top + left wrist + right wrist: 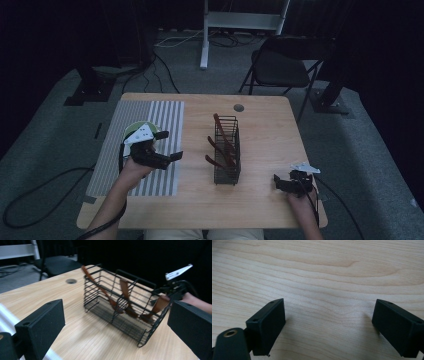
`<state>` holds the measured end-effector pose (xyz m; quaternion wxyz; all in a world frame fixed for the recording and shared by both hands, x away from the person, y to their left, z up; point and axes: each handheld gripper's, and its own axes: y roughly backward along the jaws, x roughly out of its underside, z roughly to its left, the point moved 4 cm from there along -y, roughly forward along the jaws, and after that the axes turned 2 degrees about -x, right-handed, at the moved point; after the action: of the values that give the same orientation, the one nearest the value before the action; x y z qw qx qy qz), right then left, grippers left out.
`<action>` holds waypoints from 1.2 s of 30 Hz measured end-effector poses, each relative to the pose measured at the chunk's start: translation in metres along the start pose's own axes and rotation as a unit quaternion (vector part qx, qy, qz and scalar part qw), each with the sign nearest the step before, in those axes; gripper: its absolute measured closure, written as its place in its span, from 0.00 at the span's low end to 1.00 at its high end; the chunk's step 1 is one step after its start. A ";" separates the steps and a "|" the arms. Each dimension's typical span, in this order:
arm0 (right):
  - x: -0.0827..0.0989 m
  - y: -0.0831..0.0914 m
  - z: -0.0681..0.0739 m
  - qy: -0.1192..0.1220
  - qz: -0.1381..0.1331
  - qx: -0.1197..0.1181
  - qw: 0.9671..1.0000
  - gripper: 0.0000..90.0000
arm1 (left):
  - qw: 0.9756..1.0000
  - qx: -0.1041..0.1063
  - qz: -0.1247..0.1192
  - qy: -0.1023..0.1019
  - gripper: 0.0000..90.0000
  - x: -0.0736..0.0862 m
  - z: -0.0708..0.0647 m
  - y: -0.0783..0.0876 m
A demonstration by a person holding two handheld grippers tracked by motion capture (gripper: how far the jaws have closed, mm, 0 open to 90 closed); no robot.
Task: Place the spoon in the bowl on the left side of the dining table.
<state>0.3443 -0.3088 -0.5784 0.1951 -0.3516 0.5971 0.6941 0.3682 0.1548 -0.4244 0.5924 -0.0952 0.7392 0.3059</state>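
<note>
A black wire rack [227,150] stands at the middle of the wooden table [265,130] and holds three brown utensils [220,145], leaning in its slots. In the left gripper view the rack [100,292] and the utensils [125,290] lie straight ahead. My left gripper [170,145] hovers over the striped mat [165,115], open and empty, pointing at the rack; its jaws stand wide apart in its own view [116,315]. Open and empty as well, my right gripper [278,183] rests low near the front right of the table, over bare wood [329,312].
A green plate [134,129] lies on the mat, partly under my left hand. The table has a round cable hole [239,107] at the back. A black folding chair [280,65] and a white stand [205,35] are behind the table; cables run on the floor.
</note>
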 end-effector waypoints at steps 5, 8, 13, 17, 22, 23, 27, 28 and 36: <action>0.000 0.000 0.000 0.001 0.000 0.000 1.000 0.12 | 1.000 0.018 0.000 -0.003 0.04 -0.006 -0.005 -0.017; 0.000 0.000 0.000 0.001 0.000 0.000 1.000 0.12 | 1.000 0.029 0.008 -0.002 0.04 -0.008 -0.008 -0.028; 0.000 0.000 0.000 0.001 0.000 0.000 1.000 0.12 | 0.999 0.039 0.015 -0.004 0.05 -0.009 -0.012 -0.044; 0.000 0.000 0.000 0.001 0.000 0.000 1.000 0.12 | 0.999 0.044 0.017 -0.008 0.11 -0.011 -0.012 -0.053; 0.000 0.000 0.000 0.001 0.000 0.000 1.000 0.12 | 0.999 0.048 0.016 -0.006 0.16 -0.014 -0.012 -0.065; 0.000 0.000 0.000 0.001 0.000 0.000 1.000 0.12 | 0.999 0.049 0.018 -0.004 0.16 -0.014 -0.012 -0.068; 0.000 0.000 0.000 0.002 0.000 0.000 1.000 0.12 | 0.999 0.050 0.019 -0.007 0.23 -0.012 -0.014 -0.076; 0.000 0.000 0.000 0.002 0.000 0.000 1.000 0.12 | 0.998 0.056 0.017 -0.008 0.31 -0.012 -0.014 -0.077; 0.000 0.000 0.000 0.001 0.001 0.000 1.000 0.12 | 0.998 0.057 0.022 0.005 0.42 -0.011 -0.015 -0.090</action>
<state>0.3442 -0.3089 -0.5784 0.1937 -0.3521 0.5973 0.6940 0.4045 0.0728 -0.4434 0.5864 -0.0467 0.7604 0.2754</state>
